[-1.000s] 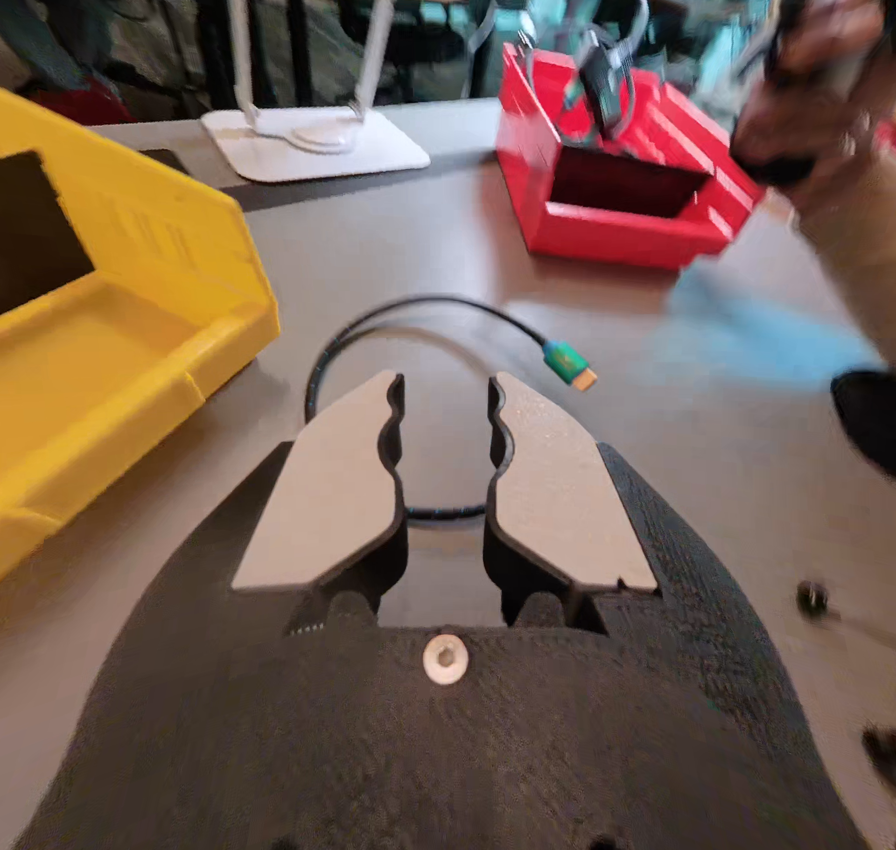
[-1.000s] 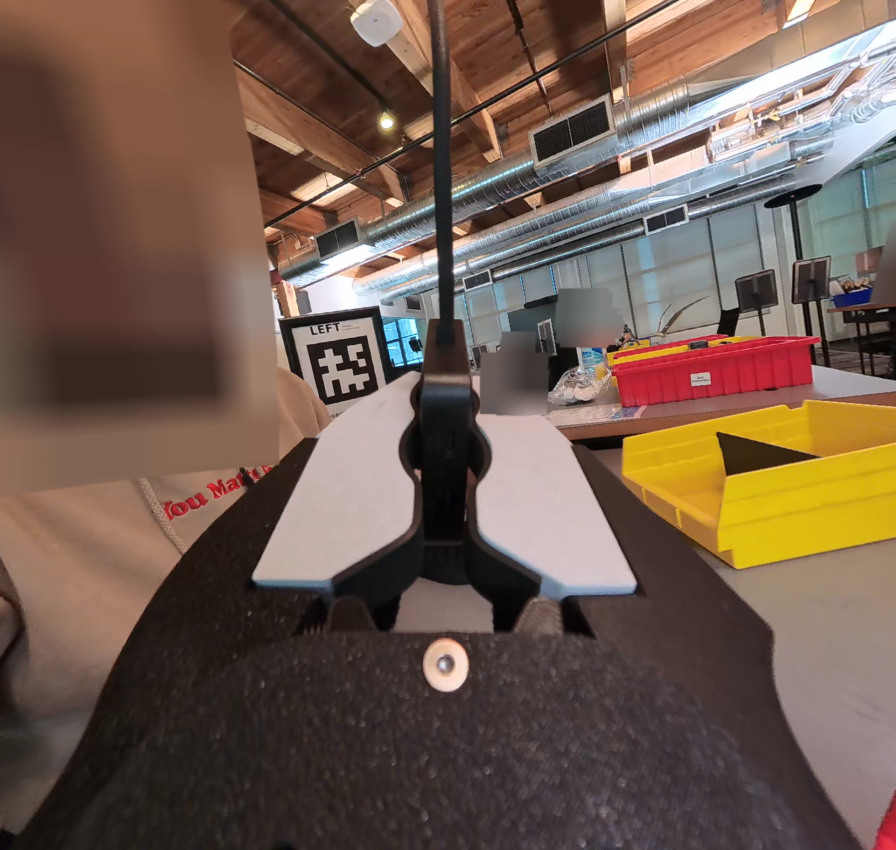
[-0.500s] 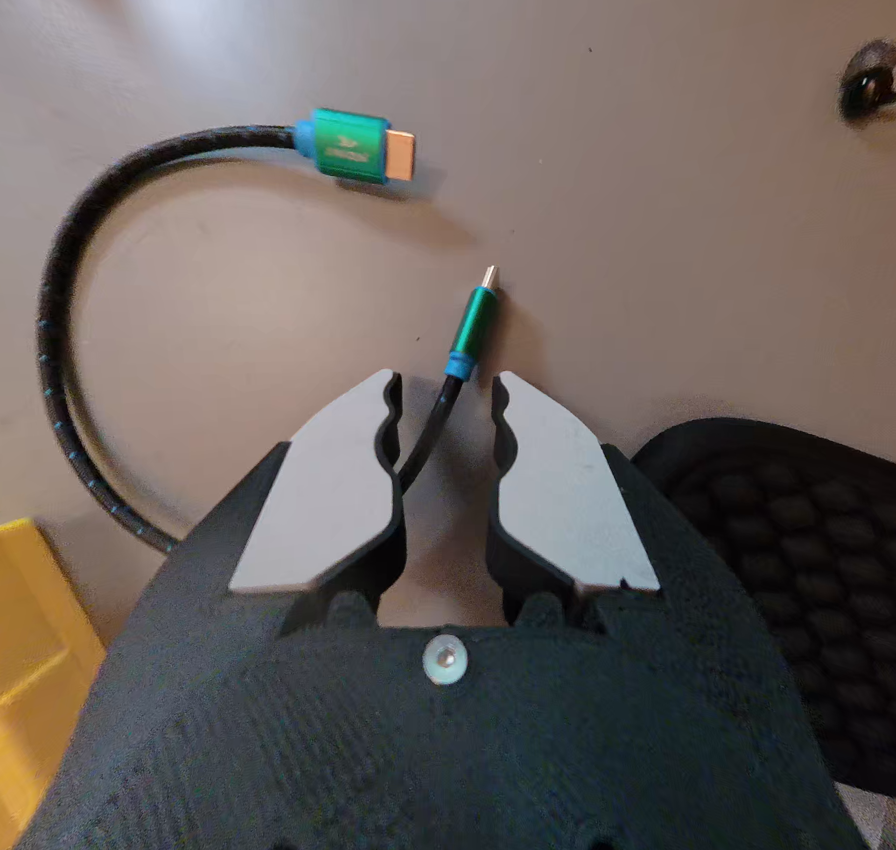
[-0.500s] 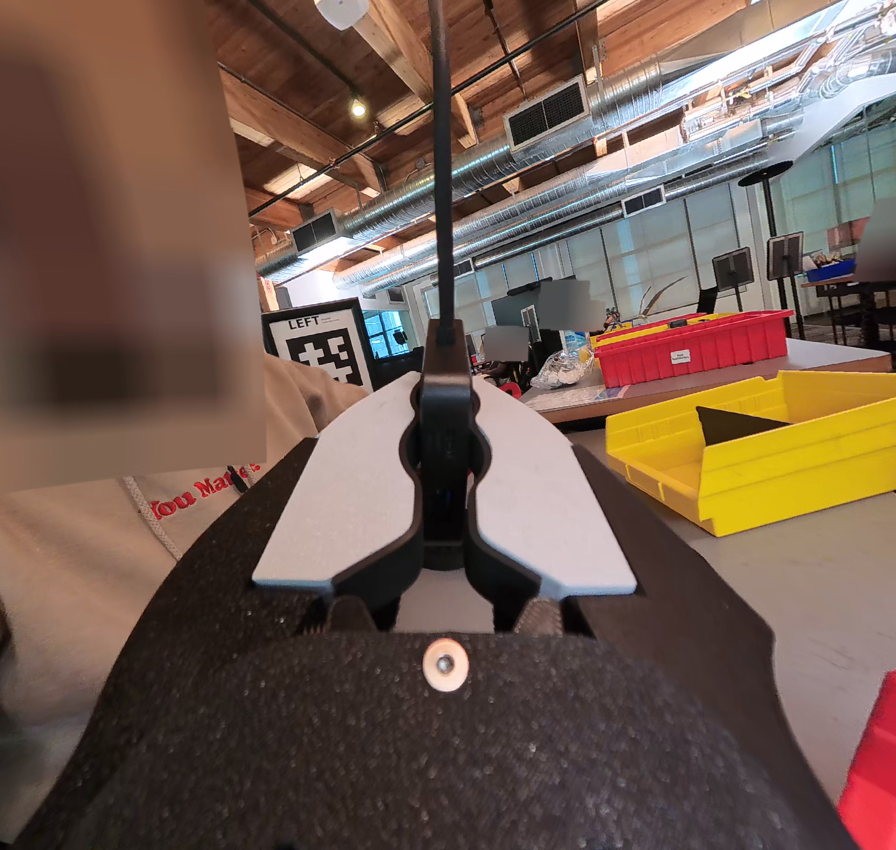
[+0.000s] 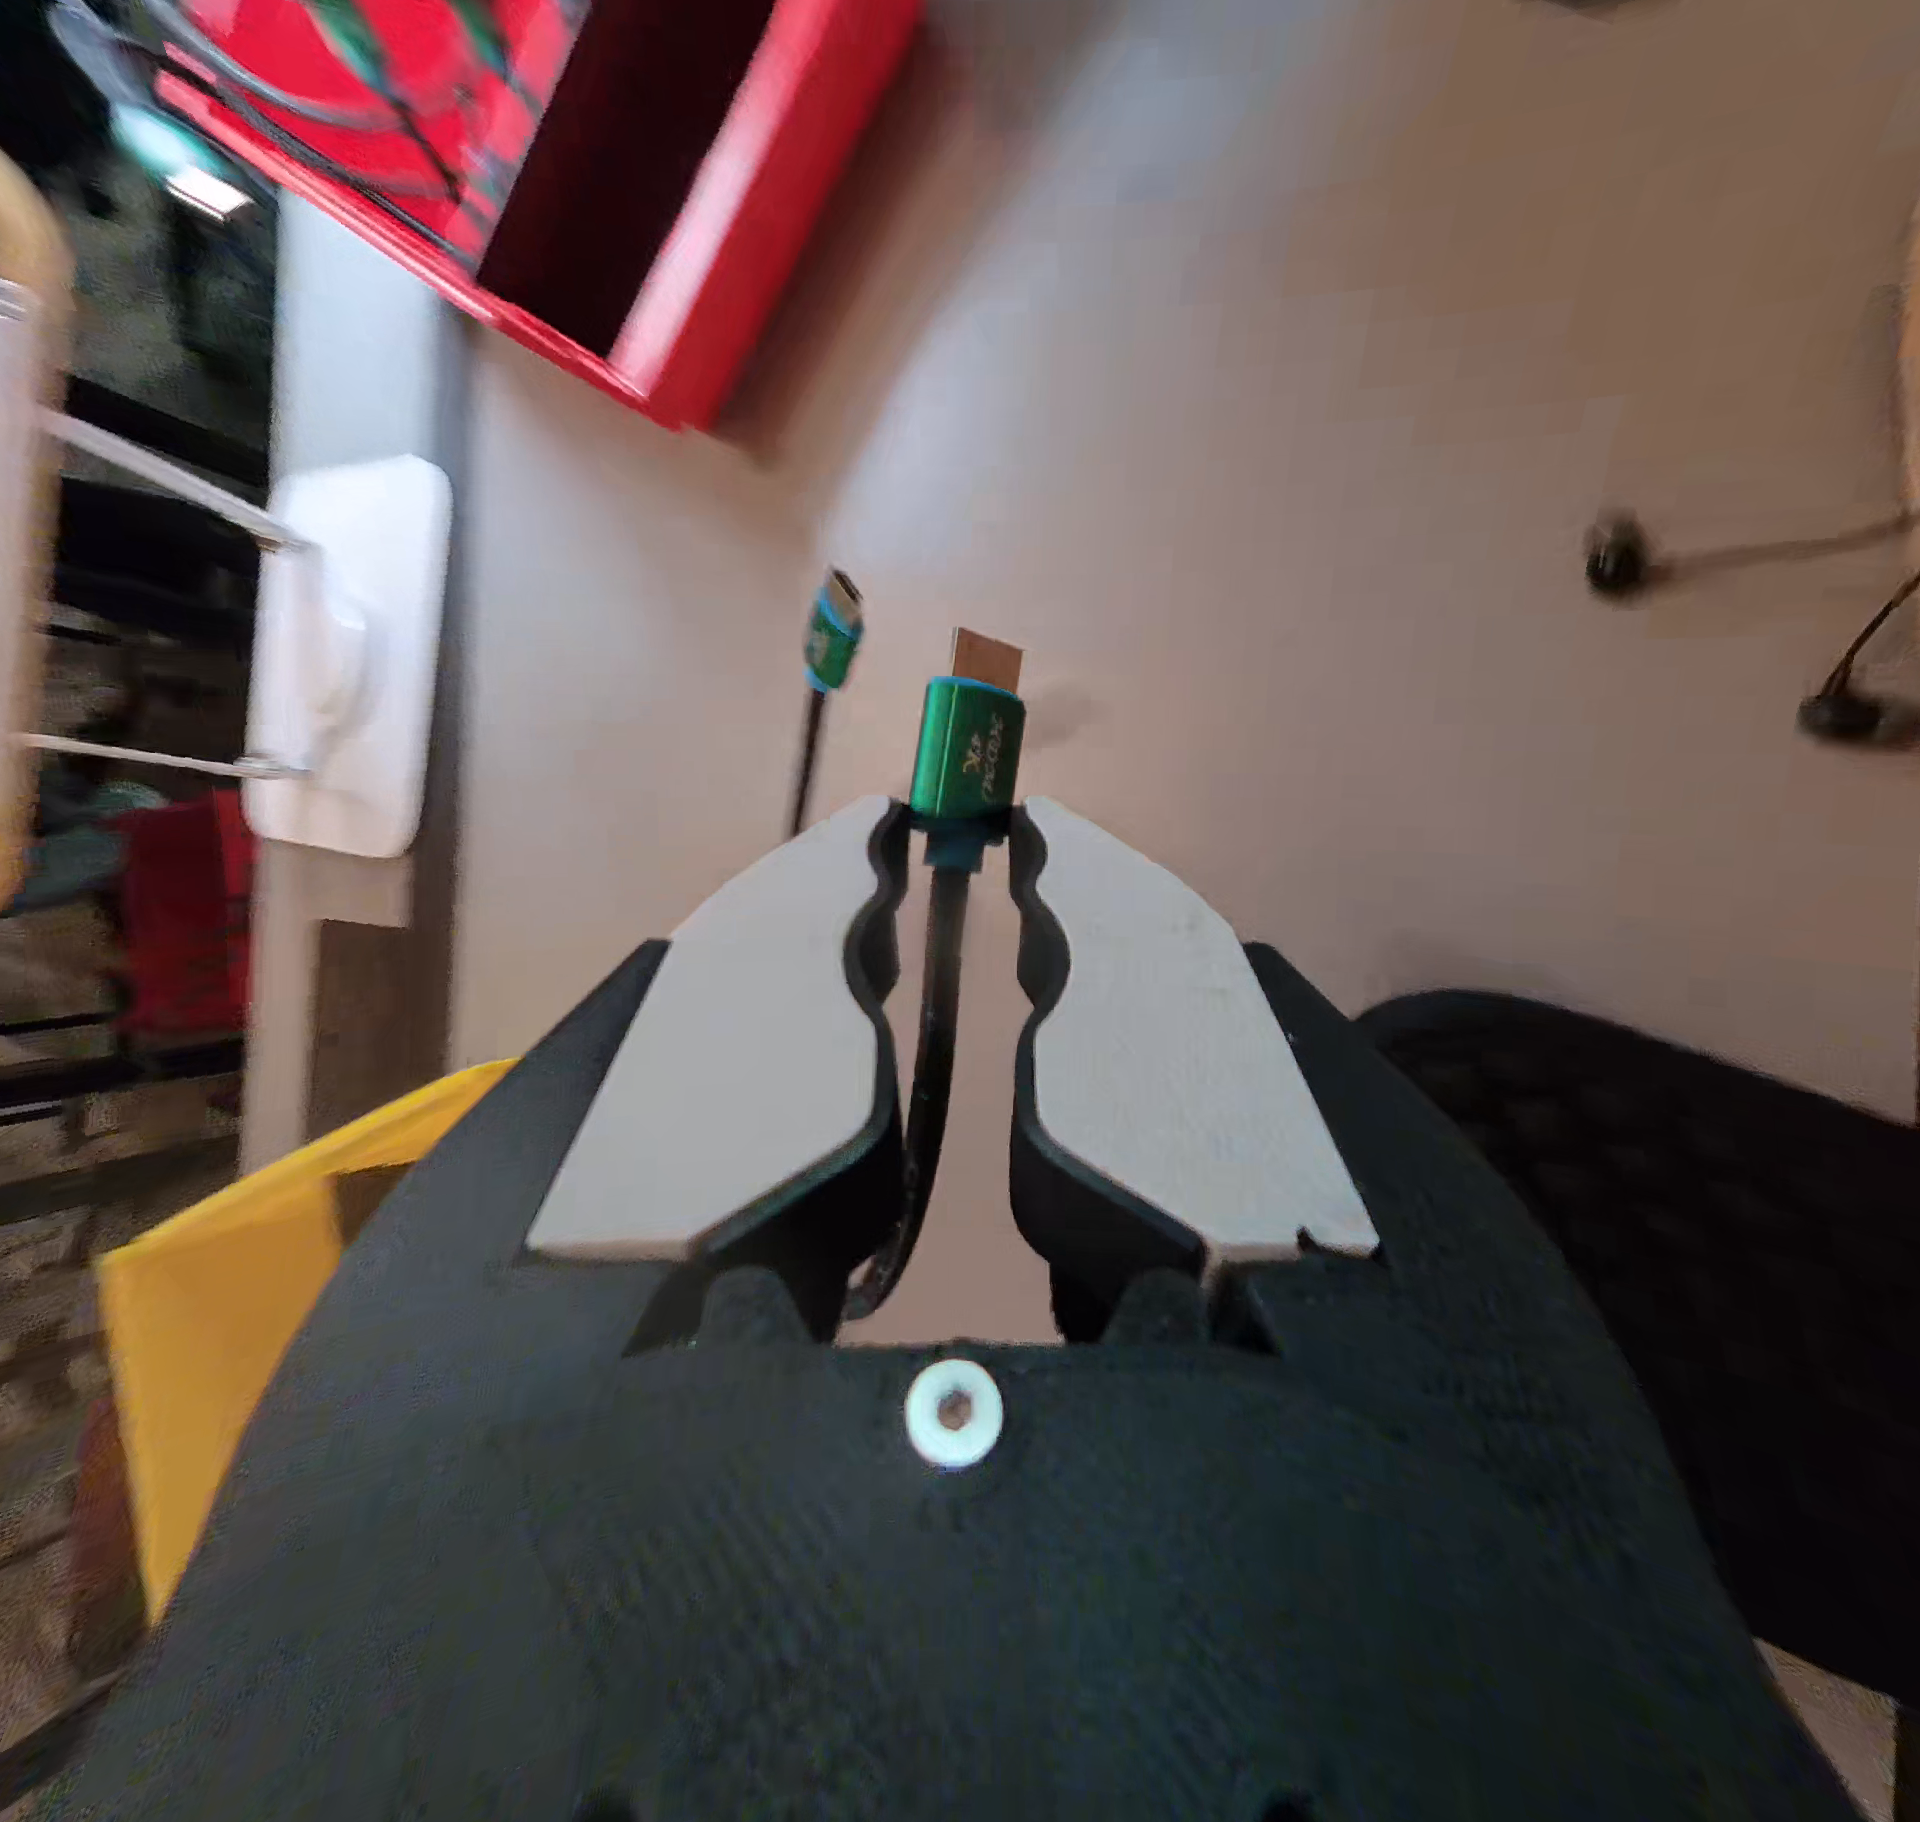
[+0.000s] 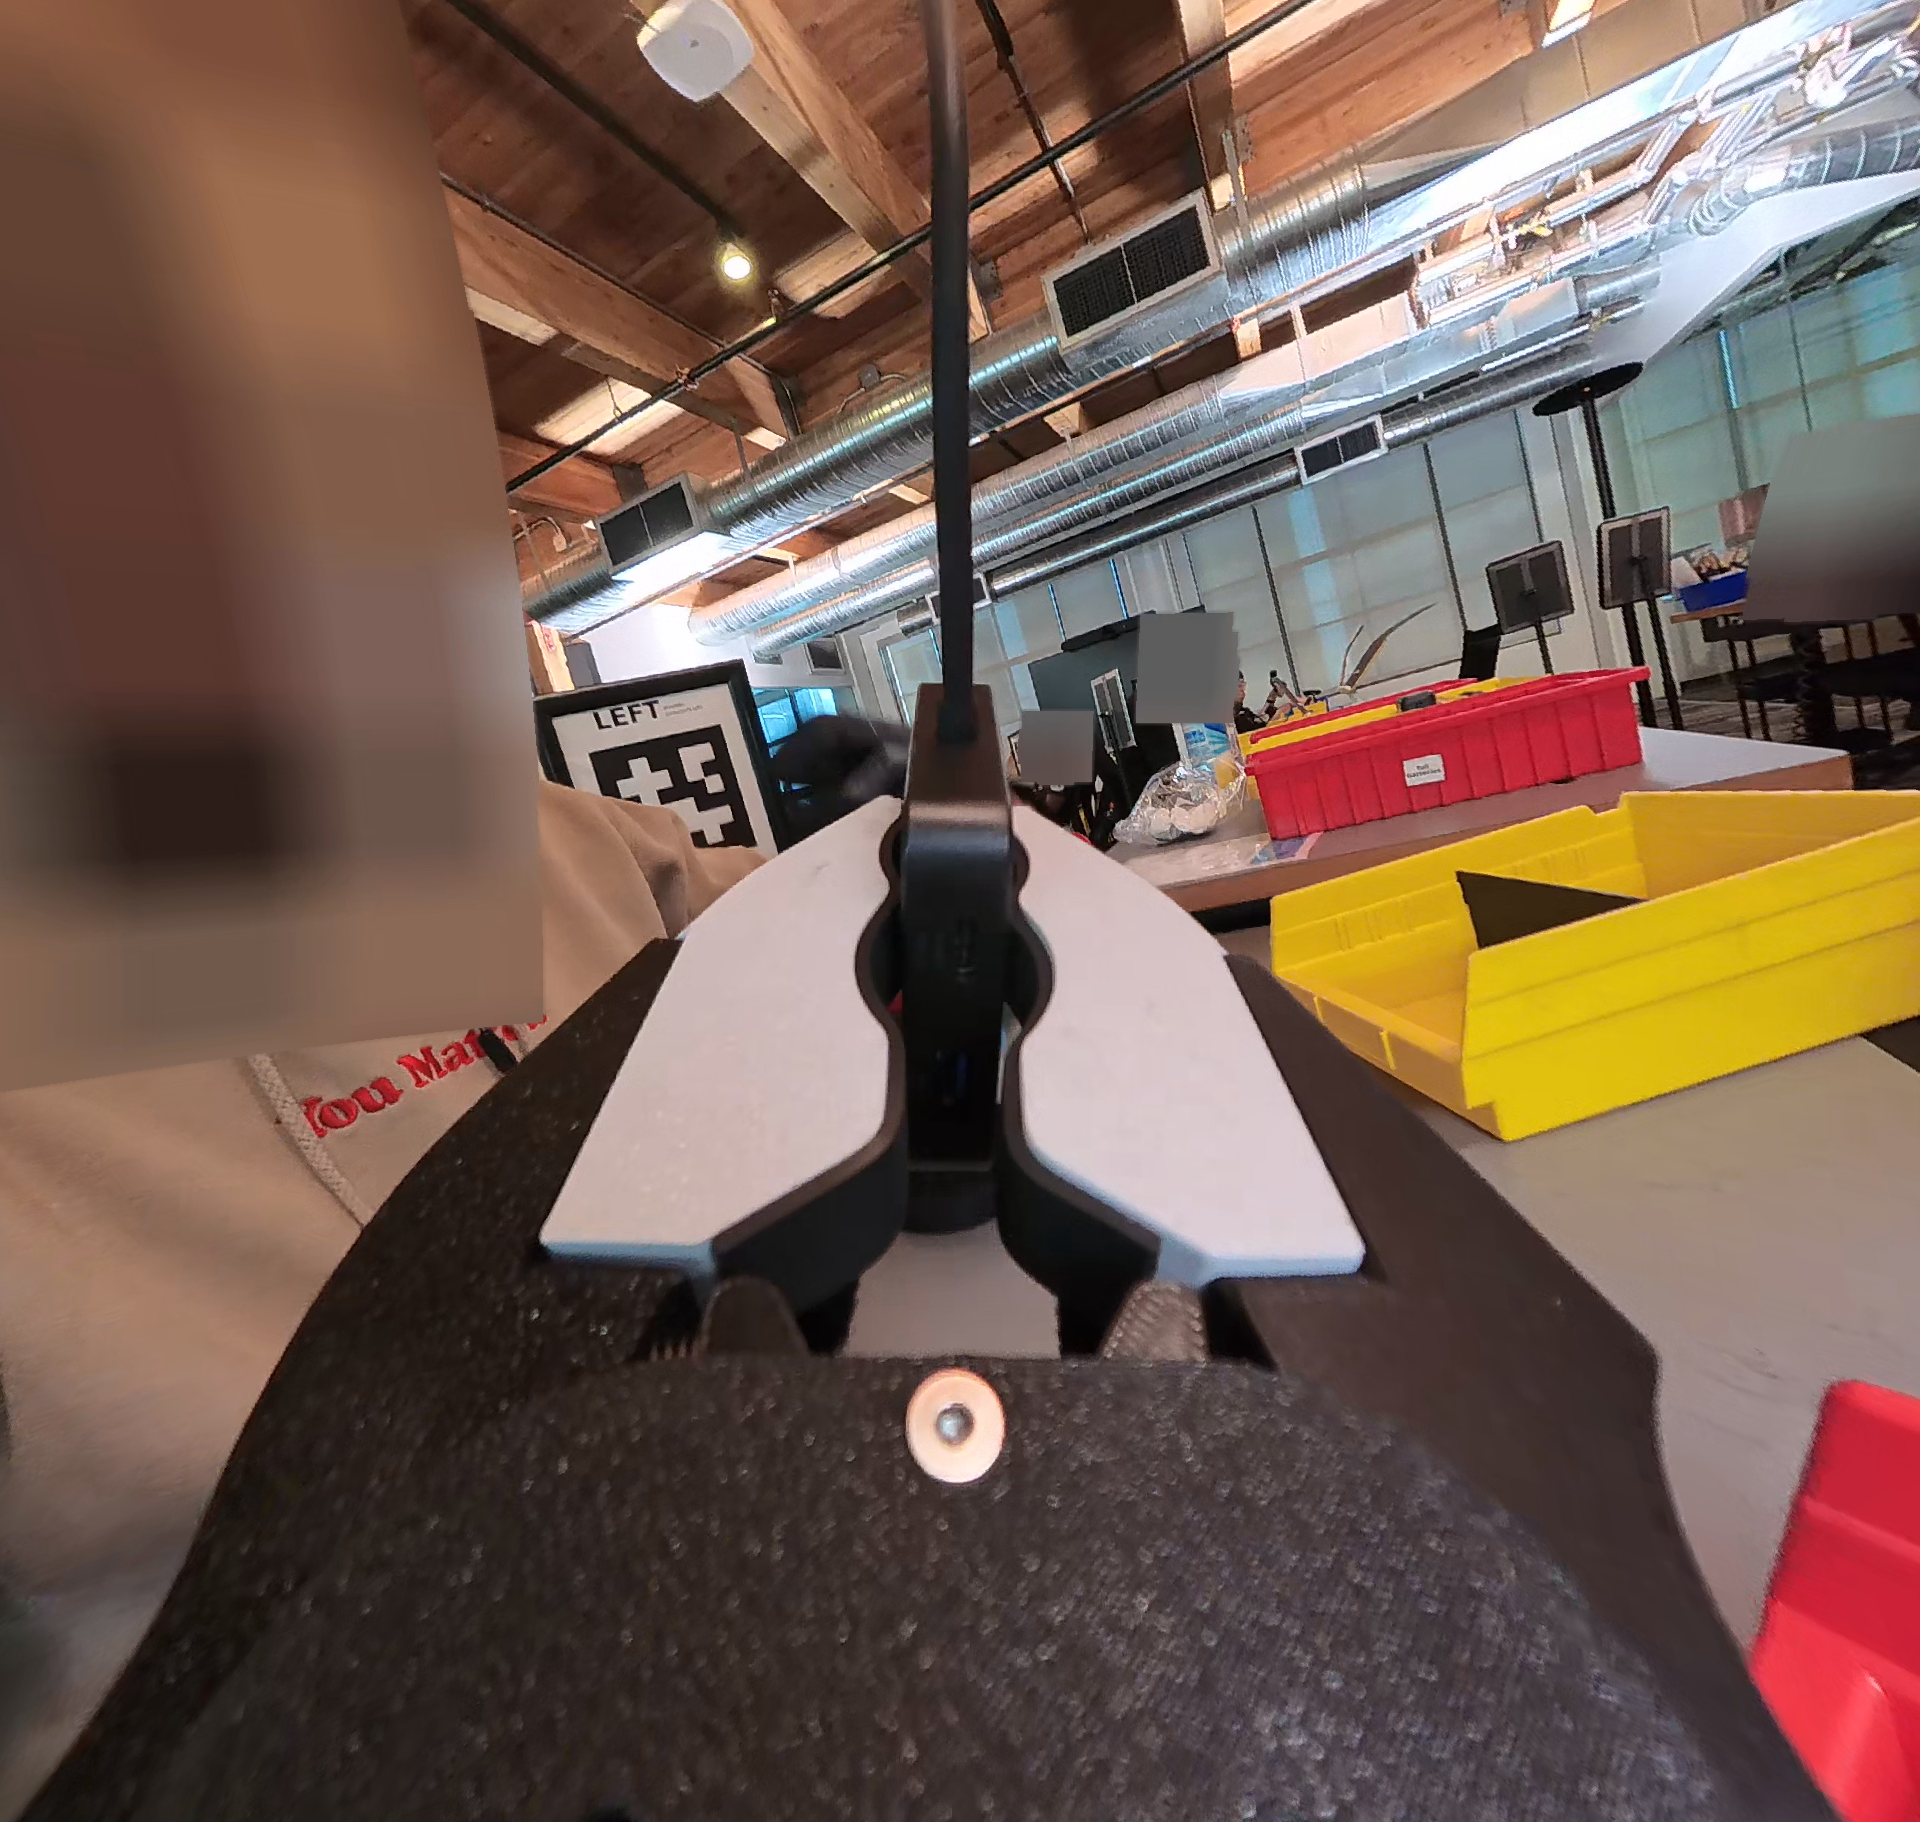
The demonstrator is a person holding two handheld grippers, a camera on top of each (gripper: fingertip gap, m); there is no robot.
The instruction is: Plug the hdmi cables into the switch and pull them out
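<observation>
My left gripper [image 5: 958, 816] is shut on the base of a green HDMI plug [image 5: 968, 749]. Its gold tip points forward above the table, and its black cable [image 5: 933, 1045] runs back between the fingers. A second green plug [image 5: 834, 634] lies on the table just left of it. My right gripper [image 6: 954, 822] is shut on the black switch [image 6: 954, 899] and holds it upright in the air. A black cable [image 6: 948, 318] rises from the switch's top. The switch's ports are hidden.
In the left wrist view there is a red bin [image 5: 727, 214] with cables at the top left, a yellow bin [image 5: 229, 1305] at the lower left, a white lamp base [image 5: 343, 660] and a black mesh pad [image 5: 1662, 1253] at the right. The right wrist view shows a yellow bin [image 6: 1558, 962], a red bin corner [image 6: 1849, 1616] and a person's beige sweatshirt [image 6: 156, 1201]. Across from one pair of fingers to the other is roughly 25 cm.
My left gripper was open over the cable on the table; now it has closed on the green HDMI plug and turned with it. My right gripper still holds the switch, barely moved.
</observation>
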